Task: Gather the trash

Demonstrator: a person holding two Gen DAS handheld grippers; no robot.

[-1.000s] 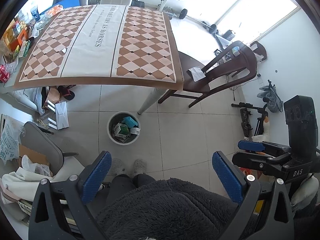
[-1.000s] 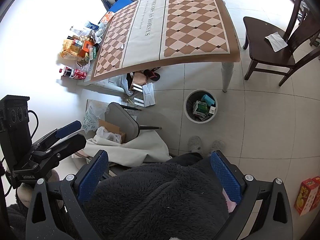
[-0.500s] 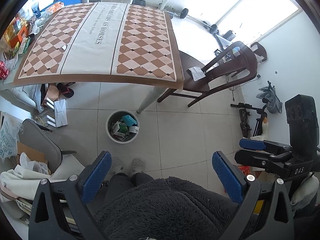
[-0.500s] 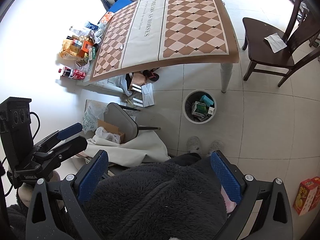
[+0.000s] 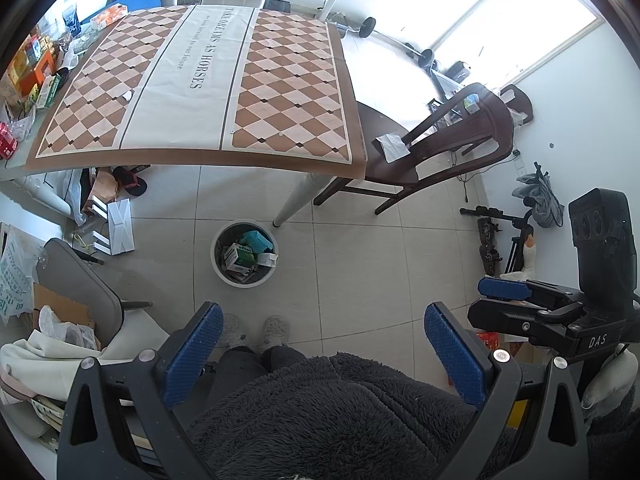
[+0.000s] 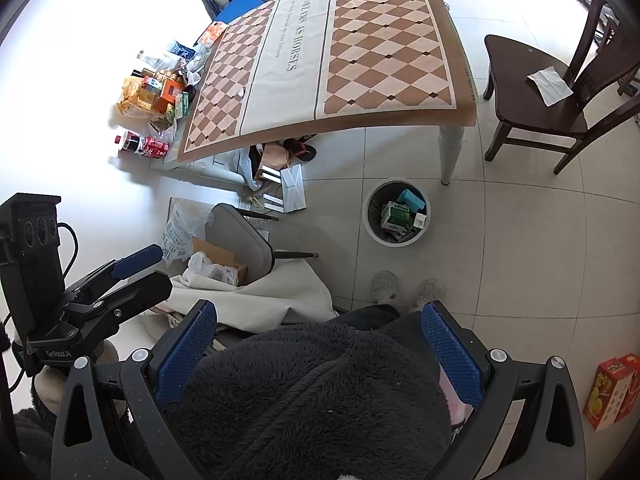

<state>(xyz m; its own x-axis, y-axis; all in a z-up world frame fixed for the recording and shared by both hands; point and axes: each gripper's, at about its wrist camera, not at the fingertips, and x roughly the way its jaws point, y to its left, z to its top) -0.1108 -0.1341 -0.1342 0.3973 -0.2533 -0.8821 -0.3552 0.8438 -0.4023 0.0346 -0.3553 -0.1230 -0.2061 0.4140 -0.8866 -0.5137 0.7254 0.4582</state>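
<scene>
A round white trash bin (image 5: 219, 270) stands on the tiled floor by the table leg, holding several small boxes; it also shows in the right wrist view (image 6: 370, 228). My left gripper (image 5: 322, 354) is open and empty, held high over my lap, well back from the bin. My right gripper (image 6: 320, 350) is open and empty too, at the same height. A white tissue (image 5: 391, 147) lies on the dark wooden chair's seat (image 5: 384, 168). A small white scrap (image 5: 127, 96) lies on the checkered tablecloth (image 5: 200, 80).
Snack boxes and bottles (image 6: 154, 98) crowd the table's left end. A grey chair (image 6: 240, 236), cardboard, bags and a white cloth lie on the floor at left. A red box (image 6: 610, 396) stands on the floor at right. Gym weights stand by the window.
Both grippers have drifted slightly; the table and bin have shifted a little in view. Both stay open and empty.
</scene>
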